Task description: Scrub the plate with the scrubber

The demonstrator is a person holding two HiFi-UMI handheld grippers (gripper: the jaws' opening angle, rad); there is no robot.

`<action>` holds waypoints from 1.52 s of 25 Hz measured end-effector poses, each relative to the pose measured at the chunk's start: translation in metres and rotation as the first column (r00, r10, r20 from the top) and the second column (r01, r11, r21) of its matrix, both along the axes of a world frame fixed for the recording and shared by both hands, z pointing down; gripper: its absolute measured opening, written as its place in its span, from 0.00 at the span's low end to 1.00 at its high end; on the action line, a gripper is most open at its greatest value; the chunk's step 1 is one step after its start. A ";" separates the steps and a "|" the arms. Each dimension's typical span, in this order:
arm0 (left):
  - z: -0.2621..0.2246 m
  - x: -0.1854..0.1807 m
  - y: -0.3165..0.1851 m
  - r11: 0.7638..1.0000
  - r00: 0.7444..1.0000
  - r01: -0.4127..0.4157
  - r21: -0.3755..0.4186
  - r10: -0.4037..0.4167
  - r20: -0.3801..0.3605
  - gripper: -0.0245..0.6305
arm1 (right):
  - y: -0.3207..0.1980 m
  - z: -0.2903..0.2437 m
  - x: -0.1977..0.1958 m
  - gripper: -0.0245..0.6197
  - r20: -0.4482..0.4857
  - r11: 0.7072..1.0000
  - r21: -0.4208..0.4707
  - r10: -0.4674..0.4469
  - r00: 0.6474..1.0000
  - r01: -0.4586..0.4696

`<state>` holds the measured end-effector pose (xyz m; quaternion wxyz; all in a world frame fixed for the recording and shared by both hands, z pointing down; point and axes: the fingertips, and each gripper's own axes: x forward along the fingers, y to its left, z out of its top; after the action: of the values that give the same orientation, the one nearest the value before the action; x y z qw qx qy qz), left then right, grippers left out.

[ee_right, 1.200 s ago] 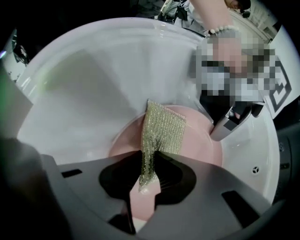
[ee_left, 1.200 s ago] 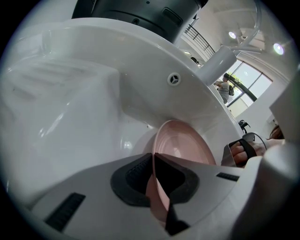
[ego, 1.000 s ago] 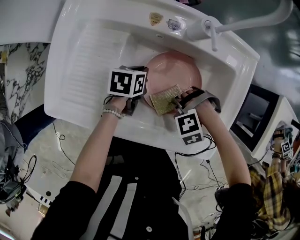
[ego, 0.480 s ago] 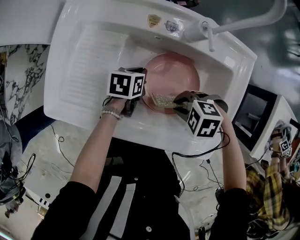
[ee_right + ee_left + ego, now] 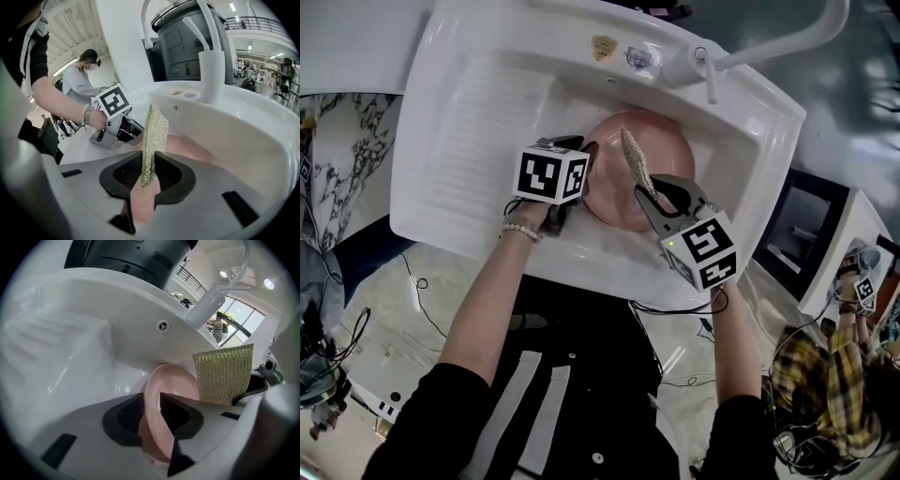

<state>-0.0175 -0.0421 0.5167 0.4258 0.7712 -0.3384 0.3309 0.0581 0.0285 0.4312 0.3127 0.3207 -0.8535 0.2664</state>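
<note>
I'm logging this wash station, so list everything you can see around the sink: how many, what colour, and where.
sink: one, white, fills the head view, drainboard on its left
faucet: one, white, on the sink's far rim
stickers: two, one gold and one pale, on the far rim beside the faucet
plate: one, pink, in the basin
scrubber: one, gold mesh, edge-up over the plate
second person: one, yellow plaid shirt, head view's right edge
left gripper: one, black jaws, just been opening, plate's rim between them
right gripper: one, black jaws, shut on the scrubber
</note>
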 end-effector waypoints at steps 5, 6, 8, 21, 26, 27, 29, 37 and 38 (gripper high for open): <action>-0.026 -0.006 -0.010 0.998 1.000 0.003 0.063 -0.003 0.004 0.19 | -0.004 -0.017 0.008 0.17 0.021 0.990 0.042 0.132 0.991 -0.133; -0.033 -0.007 -0.011 0.997 1.000 0.001 0.079 -0.002 0.004 0.19 | -0.006 -0.023 0.011 0.17 0.027 0.985 0.053 0.165 0.986 -0.166; -0.050 -0.007 -0.011 0.994 1.000 -0.013 0.109 0.013 -0.004 0.19 | -0.008 -0.037 0.017 0.17 0.036 0.971 0.070 0.227 0.973 -0.229; -0.188 -0.018 -0.015 0.897 0.998 -0.062 0.438 0.067 0.003 0.04 | -0.015 -0.140 0.033 0.17 0.130 0.850 0.288 0.421 0.898 -0.440; -0.234 -0.025 -0.007 0.853 0.997 -0.035 0.522 0.069 -0.045 0.04 | -0.006 -0.170 0.023 0.17 0.143 0.830 0.350 0.411 0.900 -0.435; -0.244 -0.026 -0.006 0.842 0.996 -0.029 0.539 0.068 -0.053 0.04 | -0.005 -0.176 0.021 0.17 0.145 0.824 0.364 0.409 0.901 -0.433; -0.263 -0.028 -0.004 0.816 0.995 -0.016 0.578 0.068 -0.069 0.04 | -0.004 -0.189 0.018 0.17 0.154 0.809 0.398 0.407 0.901 -0.433; -0.321 -0.036 0.008 0.720 0.993 0.006 0.694 0.080 -0.092 0.04 | 0.005 -0.237 0.002 0.16 0.188 0.759 0.510 0.361 0.913 -0.405; -0.325 -0.038 0.009 0.710 0.993 0.008 0.704 0.080 -0.092 0.04 | 0.006 -0.241 0.001 0.16 0.192 0.751 0.520 0.362 0.912 -0.407</action>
<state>-0.0552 -0.0329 0.1920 0.1131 0.8993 -0.3985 0.1404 0.0595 0.0349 0.1904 0.1119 0.5544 -0.8207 0.0812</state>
